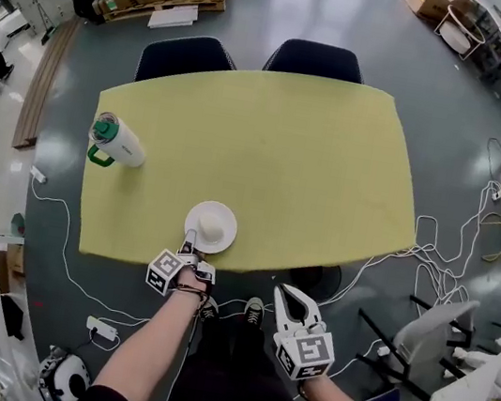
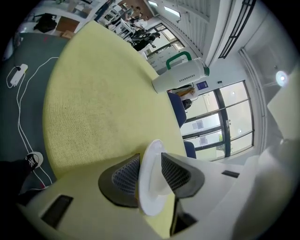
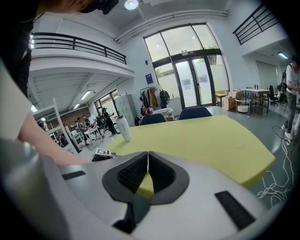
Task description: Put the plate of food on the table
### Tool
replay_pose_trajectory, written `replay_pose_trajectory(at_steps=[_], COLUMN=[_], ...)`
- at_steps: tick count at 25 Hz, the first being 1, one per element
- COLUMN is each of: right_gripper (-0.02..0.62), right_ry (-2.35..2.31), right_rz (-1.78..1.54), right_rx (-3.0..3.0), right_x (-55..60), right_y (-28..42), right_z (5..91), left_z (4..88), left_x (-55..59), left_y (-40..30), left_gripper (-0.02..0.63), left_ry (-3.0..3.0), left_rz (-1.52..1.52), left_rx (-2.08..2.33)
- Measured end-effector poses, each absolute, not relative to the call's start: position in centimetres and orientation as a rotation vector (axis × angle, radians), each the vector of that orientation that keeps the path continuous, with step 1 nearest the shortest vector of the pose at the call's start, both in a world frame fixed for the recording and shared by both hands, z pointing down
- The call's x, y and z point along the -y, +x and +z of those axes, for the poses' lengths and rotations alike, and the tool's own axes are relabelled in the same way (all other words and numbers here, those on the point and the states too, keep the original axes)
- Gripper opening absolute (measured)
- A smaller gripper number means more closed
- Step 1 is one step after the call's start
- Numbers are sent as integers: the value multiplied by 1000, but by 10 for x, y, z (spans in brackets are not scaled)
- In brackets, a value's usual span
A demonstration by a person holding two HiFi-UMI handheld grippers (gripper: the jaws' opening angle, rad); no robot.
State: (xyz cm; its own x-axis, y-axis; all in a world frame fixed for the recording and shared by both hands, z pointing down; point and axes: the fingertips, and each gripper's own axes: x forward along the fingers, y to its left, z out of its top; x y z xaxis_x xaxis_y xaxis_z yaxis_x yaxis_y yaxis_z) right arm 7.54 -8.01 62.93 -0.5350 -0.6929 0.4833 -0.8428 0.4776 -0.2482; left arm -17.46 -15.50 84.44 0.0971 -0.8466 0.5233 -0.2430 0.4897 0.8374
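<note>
Far left on bench: tumbler, upright, well apart from plate. Near front edge: plate flat on bench, pale food mound on it. Left gripper: fingers released, straddling near rim, not pinching. Plate likely stiff, smooth, light, breakable; food may slide if tilted. Best hold: rim, kept level. Right gripper: fingers clenched, empty, off bench.
</note>
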Motion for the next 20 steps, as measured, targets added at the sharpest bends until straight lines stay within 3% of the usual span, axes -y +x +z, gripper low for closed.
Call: replay_pose_trajectory(at_steps=[7,15,18,20], right_gripper=[15,14,15,15], right_ry=[1303,1318,1333,1339], right_rz=[667,672,678,678], right_rx=[2404,2406,2412,2422], right_x=[83,89,90,92], right_y=[79,79,81,82], right_z=[632,633,630,626], left_z=[843,831,815,797], left_x=[153,151,138,129], left_y=[-188,-211,-217,-216], left_gripper=[207,206,181,103], left_ry=[1051,1071,1129,1207], left_rz=[-421,-424,-407,-363], left_rx=[1590,1654,1653,1648])
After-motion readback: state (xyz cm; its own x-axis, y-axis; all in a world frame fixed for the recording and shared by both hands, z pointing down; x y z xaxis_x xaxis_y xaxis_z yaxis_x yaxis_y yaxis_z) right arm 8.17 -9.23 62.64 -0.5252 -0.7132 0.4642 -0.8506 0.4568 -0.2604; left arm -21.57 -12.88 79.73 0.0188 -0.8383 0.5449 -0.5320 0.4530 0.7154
